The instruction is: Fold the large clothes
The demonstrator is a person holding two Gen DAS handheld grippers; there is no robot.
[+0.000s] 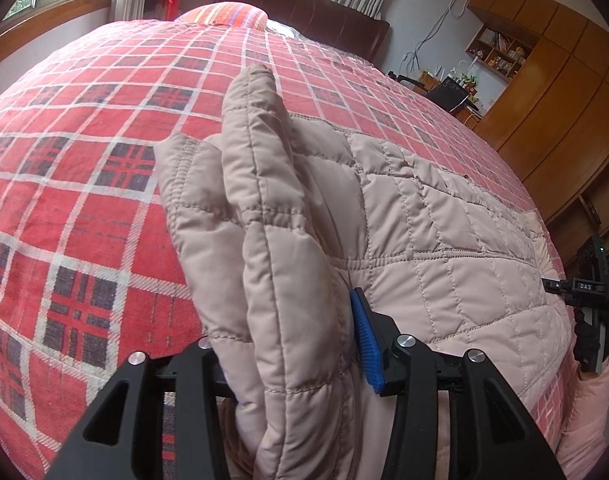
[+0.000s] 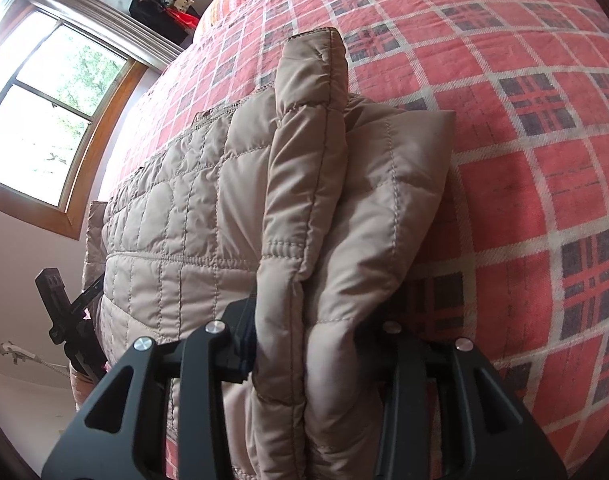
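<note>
In the left wrist view, the left gripper (image 1: 304, 354) is clamped on a thick bunched edge of the beige quilted padded jacket (image 1: 424, 216), which lies spread across the bed covered in a red, white and dark plaid blanket (image 1: 84, 160); the blue ribbed pad (image 1: 366, 340) of one finger presses the fabric from the right while the other finger is hidden behind the fold. The other hand-held unit shows at the far right edge, near the jacket's opposite side. The step in hand looks like carrying a gripped edge over the body of the jacket, and to do it well both grips should travel together at the same height, keeping the edge taut enough that the padded layers do not slump, then land the edge square on the quilted panel before letting go. In the right wrist view, the right gripper (image 2: 304, 356) is likewise closed on a gathered, upright ridge of the same jacket, with the flat quilted body stretching away to the left and bare blanket to the right. As for containers, only the open wooden wall shelf (image 1: 498, 50) counts: it holds small items too tiny to identify.
</note>
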